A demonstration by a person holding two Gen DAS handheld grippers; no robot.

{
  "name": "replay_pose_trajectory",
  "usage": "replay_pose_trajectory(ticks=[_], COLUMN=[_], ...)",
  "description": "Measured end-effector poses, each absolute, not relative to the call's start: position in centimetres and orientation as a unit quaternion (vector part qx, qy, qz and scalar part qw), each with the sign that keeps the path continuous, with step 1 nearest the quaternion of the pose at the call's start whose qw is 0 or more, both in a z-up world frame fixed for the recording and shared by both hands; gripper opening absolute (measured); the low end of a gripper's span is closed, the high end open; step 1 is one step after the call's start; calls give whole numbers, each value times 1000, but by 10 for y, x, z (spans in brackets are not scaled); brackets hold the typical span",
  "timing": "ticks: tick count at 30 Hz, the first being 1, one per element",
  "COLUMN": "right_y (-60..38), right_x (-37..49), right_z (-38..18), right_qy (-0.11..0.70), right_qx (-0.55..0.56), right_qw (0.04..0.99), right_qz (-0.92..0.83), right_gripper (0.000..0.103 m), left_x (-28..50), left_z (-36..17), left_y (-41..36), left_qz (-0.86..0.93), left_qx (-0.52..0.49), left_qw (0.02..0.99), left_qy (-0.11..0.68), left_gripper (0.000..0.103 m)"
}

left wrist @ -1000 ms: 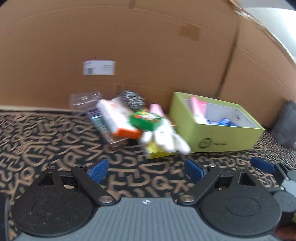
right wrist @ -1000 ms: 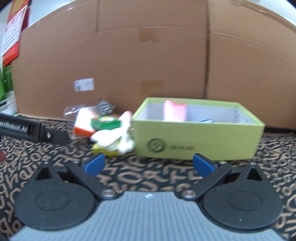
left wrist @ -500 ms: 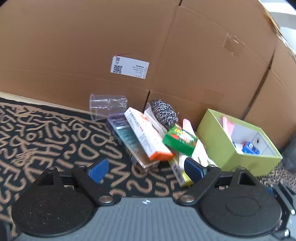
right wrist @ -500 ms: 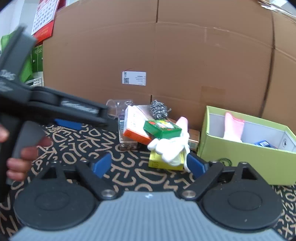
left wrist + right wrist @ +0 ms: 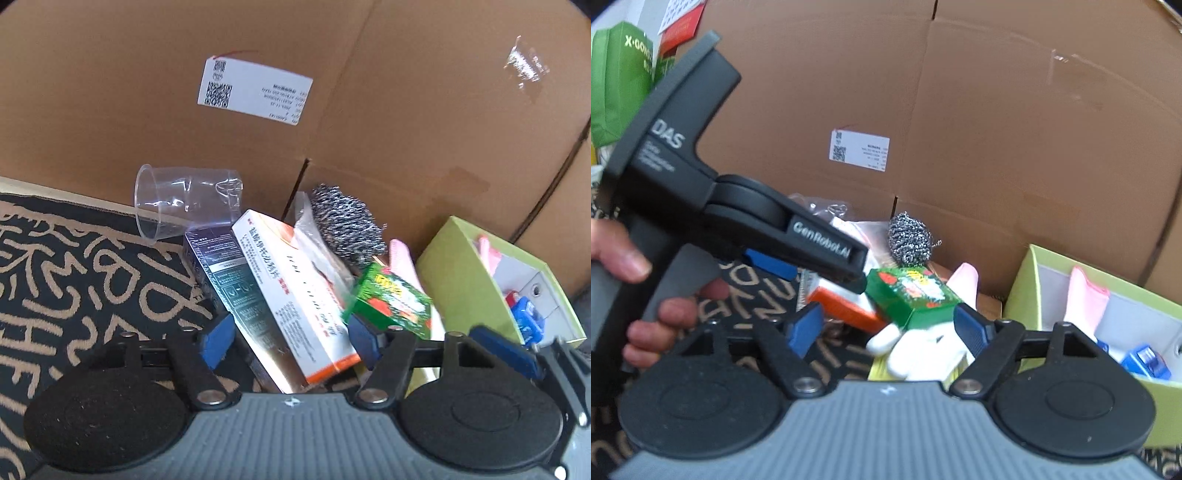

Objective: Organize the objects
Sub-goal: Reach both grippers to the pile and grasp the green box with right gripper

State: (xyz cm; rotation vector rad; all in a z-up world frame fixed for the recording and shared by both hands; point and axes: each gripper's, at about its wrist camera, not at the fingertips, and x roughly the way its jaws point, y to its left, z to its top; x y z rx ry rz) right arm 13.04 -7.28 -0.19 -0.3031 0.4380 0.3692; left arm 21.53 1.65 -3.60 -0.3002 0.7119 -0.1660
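A pile of objects lies on the patterned mat: a white and orange box [image 5: 291, 295], a dark box [image 5: 225, 273], a green box [image 5: 391, 302] [image 5: 912, 295], a steel scourer [image 5: 343, 225] [image 5: 908, 240], a clear plastic cup [image 5: 181, 199] and a white glove [image 5: 923, 350]. My left gripper [image 5: 291, 339] is open, its fingers on either side of the white and orange box. My right gripper [image 5: 890, 328] is open just before the green box and glove. The left gripper [image 5: 809, 258] also shows in the right wrist view, reaching into the pile.
A lime green box [image 5: 458, 273] [image 5: 1027, 288] stands to the right, holding a pink item [image 5: 1082, 299] and small blue items [image 5: 1145, 362]. A cardboard wall [image 5: 332, 92] with a white label [image 5: 255, 90] stands close behind. Green packages [image 5: 617, 74] stand far left.
Both grippers have moved forward and left, closer to the pile. The left gripper now straddles the white and orange box. Both stay open.
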Motion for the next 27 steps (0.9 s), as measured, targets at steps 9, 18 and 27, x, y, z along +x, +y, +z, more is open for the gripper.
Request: replay_pose_trajectory(ticks=[9,18,27], right_y=[-74,-78,-66], right_x=[178,187,132], right_z=[-17,-15,-25], right_qy=[218,243,201], right_qx=[-154,-159,-251], right_qw=[944,938,929], right_qz=[193,190,184], right_gripper=[91,85,70], left_x=[216,209,173], left_z=[-33,-38,-39], left_y=[26,24,9], left_qz=[-60,-77,-94], left_qx=[-154,-177,-172], left_qw=[931,927,929], left_qy=[327,320,314], left_gripper=[39,52,27])
